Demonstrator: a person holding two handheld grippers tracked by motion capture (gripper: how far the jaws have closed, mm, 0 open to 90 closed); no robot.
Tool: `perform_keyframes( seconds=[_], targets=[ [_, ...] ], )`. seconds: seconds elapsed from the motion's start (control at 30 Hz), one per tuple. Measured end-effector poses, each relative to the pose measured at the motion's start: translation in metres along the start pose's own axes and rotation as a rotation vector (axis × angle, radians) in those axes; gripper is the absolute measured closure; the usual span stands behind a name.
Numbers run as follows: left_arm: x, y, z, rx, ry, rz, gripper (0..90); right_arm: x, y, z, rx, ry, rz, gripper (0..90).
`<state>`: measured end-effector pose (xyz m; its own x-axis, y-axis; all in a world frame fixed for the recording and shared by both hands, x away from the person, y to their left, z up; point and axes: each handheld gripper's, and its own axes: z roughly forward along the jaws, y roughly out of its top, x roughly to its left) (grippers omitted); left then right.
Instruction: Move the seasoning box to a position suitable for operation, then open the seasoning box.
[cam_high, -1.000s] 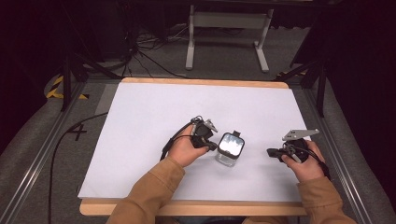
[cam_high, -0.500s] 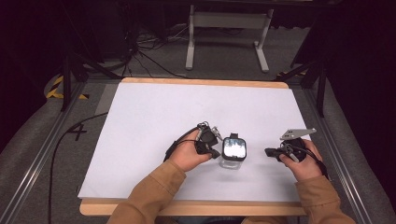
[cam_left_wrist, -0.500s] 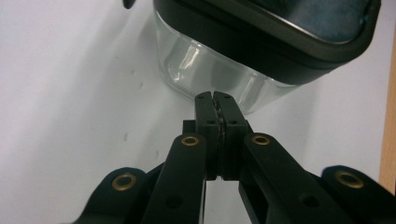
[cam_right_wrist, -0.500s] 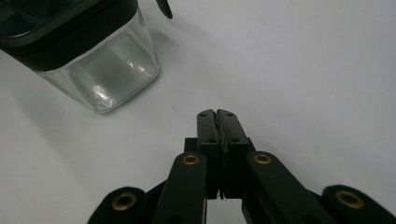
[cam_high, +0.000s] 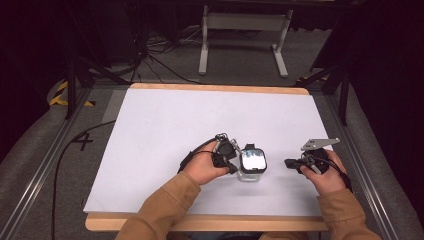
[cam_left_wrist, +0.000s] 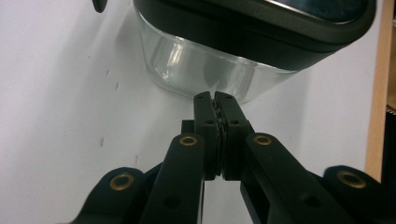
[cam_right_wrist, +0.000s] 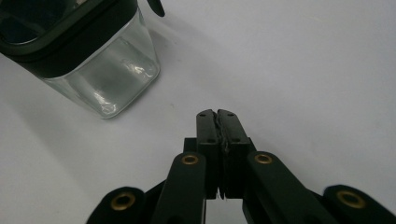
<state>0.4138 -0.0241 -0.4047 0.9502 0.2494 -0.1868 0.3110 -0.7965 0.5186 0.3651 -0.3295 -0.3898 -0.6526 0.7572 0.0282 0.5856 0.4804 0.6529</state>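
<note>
A clear square glass container (cam_high: 252, 165) with a black lid and a glossy top stands on the white table (cam_high: 200, 120) near the front. My left gripper (cam_high: 232, 168) sits right beside its left side. In the left gripper view the jaws (cam_left_wrist: 215, 99) meet just short of the glass wall (cam_left_wrist: 187, 70), with nothing between them. They have just been easing open by a hair. My right gripper (cam_high: 289, 164) lies to the container's right, apart from it. Its tips (cam_right_wrist: 216, 115) are pressed together and empty, and the container (cam_right_wrist: 100, 77) stands off to their upper left.
The table's wooden front edge (cam_high: 200, 222) runs along the bottom. A white metal stand (cam_high: 240, 35) and black cables (cam_high: 160, 55) are on the floor behind the table. Metal rails (cam_high: 47, 170) flank both sides.
My left hand has edged a little to the right, closer to the container. The right hand has kept still.
</note>
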Motion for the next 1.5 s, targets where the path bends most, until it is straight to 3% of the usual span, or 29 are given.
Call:
perform_keyframes(
  seconds=[0.07,0.17,0.37,0.4,0.47,0.53,0.57,0.7,0.77,0.93,1.13,1.5],
  targets=[
    [0.001,0.000,-0.005,0.002,-0.003,-0.012,86.8,0.000,0.000,0.000,-0.001,0.000,0.003,89.4],
    [0.004,0.000,-0.022,-0.052,0.002,-0.022,86.1,-0.001,0.000,-0.001,-0.003,-0.001,0.005,89.4],
    [0.004,0.002,-0.055,-0.206,0.018,-0.035,87.0,0.000,-0.003,-0.002,-0.003,-0.008,0.006,89.4],
    [0.004,0.002,-0.055,-0.206,0.018,-0.035,87.5,0.000,-0.003,-0.002,-0.003,-0.008,0.006,89.4],
    [0.002,0.005,-0.063,-0.294,0.048,-0.046,87.4,0.000,-0.004,-0.005,-0.009,-0.017,0.009,89.4],
    [0.002,0.007,-0.065,-0.351,0.062,-0.058,87.3,0.000,-0.006,-0.006,-0.013,-0.021,0.009,89.4],
    [0.002,0.007,-0.065,-0.351,0.062,-0.058,87.1,0.000,-0.006,-0.006,-0.013,-0.021,0.009,89.4],
    [0.005,0.012,-0.068,-0.428,0.096,-0.069,86.3,-0.001,-0.009,-0.009,-0.011,-0.031,0.014,89.3],
    [0.009,0.016,-0.065,-0.453,0.085,-0.086,86.1,-0.001,-0.011,-0.010,-0.014,-0.032,0.023,89.3],
    [0.017,0.024,-0.056,-0.465,0.081,-0.094,86.3,0.000,-0.016,-0.013,-0.017,-0.041,0.033,89.1],
    [0.022,0.038,-0.043,-0.466,0.064,-0.074,86.3,0.001,-0.025,-0.019,-0.015,-0.052,0.052,88.8],
    [0.026,0.046,-0.021,-0.402,0.044,-0.065,88.1,-0.002,-0.030,-0.021,-0.014,-0.055,0.065,87.6]
  ],
)
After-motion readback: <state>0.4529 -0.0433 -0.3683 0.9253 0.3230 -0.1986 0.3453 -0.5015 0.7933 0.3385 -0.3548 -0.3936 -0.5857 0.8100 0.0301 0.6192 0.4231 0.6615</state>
